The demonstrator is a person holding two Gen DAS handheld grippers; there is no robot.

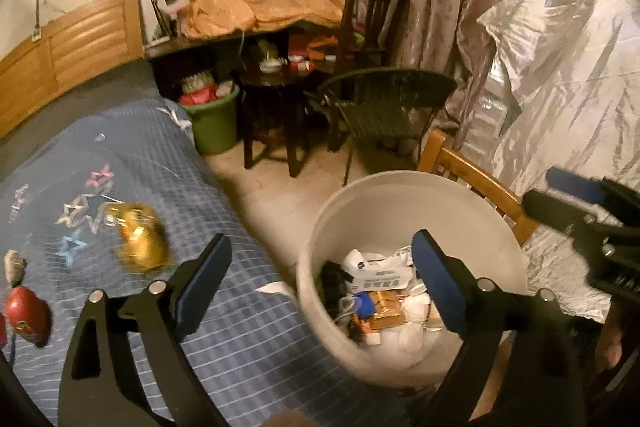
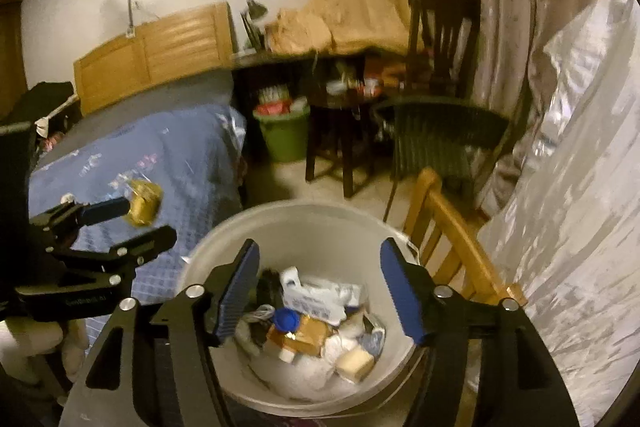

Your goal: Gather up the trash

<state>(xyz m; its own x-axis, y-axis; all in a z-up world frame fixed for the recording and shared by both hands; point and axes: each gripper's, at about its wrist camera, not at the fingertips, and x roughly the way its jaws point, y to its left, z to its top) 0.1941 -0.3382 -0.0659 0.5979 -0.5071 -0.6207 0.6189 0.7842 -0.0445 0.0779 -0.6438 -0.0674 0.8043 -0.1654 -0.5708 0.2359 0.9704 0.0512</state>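
white bin (image 2: 304, 227) already part full of wrappers and paper, so task seems well underway. left on bed (image 1: 240, 339): gold wrapper (image 1: 140, 241), red packet (image 1: 26, 315), grey scrap (image 1: 14, 265). left gripper (image 1: 320, 275) jaws apart, empty, gold wrapper just ahead-left. right gripper (image 2: 320, 293) jaws apart, empty, over bin.

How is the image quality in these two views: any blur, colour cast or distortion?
Left wrist: dim warm light, fisheye bending, gold wrapper and bin rim smeared by motion. Right wrist: same yellow cast, background soft, bin contents fairly sharp, dark vignette corners.
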